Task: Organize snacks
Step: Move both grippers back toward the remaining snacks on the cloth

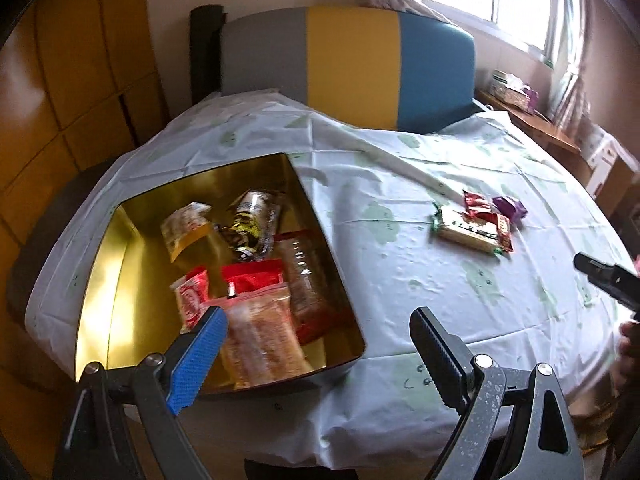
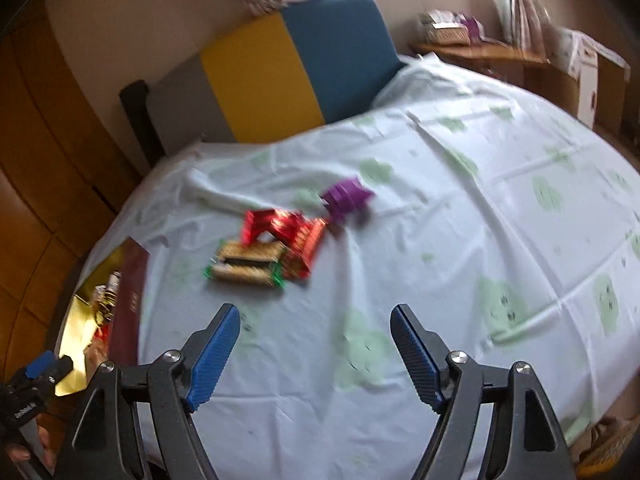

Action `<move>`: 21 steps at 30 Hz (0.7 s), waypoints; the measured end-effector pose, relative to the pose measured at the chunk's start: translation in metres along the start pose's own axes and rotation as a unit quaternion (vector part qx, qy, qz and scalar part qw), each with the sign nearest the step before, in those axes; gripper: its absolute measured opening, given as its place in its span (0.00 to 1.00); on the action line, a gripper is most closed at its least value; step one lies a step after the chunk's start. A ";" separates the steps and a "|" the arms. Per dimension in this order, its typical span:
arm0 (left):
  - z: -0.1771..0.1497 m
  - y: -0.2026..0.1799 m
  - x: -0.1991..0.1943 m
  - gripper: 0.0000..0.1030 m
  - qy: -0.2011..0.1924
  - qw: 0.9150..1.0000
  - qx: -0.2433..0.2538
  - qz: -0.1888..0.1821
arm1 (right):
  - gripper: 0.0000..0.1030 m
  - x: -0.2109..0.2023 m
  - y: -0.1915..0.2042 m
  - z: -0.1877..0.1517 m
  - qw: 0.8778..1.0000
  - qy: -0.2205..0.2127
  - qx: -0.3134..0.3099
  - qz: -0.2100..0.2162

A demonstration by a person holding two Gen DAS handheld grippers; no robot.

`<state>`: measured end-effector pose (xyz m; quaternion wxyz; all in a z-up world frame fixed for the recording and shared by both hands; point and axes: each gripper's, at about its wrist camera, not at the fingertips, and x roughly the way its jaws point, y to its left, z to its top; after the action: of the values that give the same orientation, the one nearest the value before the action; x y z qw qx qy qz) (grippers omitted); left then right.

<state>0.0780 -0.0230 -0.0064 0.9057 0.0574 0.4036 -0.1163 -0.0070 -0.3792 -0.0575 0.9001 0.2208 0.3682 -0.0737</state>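
Note:
A gold-lined box (image 1: 108,280) on the table holds several snack packets, among them a red one (image 1: 252,276) and an orange one (image 1: 264,340). My left gripper (image 1: 316,332) hangs open over the box's near right corner, nothing between its fingers. On the cloth lie a green-edged cracker pack (image 1: 466,234) (image 2: 246,266), red wrappers (image 1: 486,216) (image 2: 288,232) and a purple packet (image 1: 510,206) (image 2: 346,198). My right gripper (image 2: 316,332) is open and empty, a little short of that pile. The box (image 2: 86,320) shows at the left in the right wrist view.
A pale tablecloth (image 1: 420,280) with green prints covers the table. A grey, yellow and blue chair back (image 1: 352,64) stands behind it. A wooden shelf (image 1: 532,120) with boxes runs under the window. The other gripper (image 1: 608,280) shows at the right edge.

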 end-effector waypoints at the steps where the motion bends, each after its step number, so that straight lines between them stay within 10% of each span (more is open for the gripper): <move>1: 0.001 -0.003 0.001 0.92 0.001 1.000 0.004 -0.003 | 0.77 0.002 -0.003 -0.002 1.000 0.005 0.004 -0.001; 21: 0.009 -0.072 0.022 1.00 0.016 0.993 0.110 -0.044 | 0.77 0.016 -0.019 -0.014 0.999 0.028 0.015 0.006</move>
<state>0.0809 -0.0976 -0.0176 0.8811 0.1411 0.4052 -0.1988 -0.0100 -0.3895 -0.0837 0.8863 0.2388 0.3910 -0.0675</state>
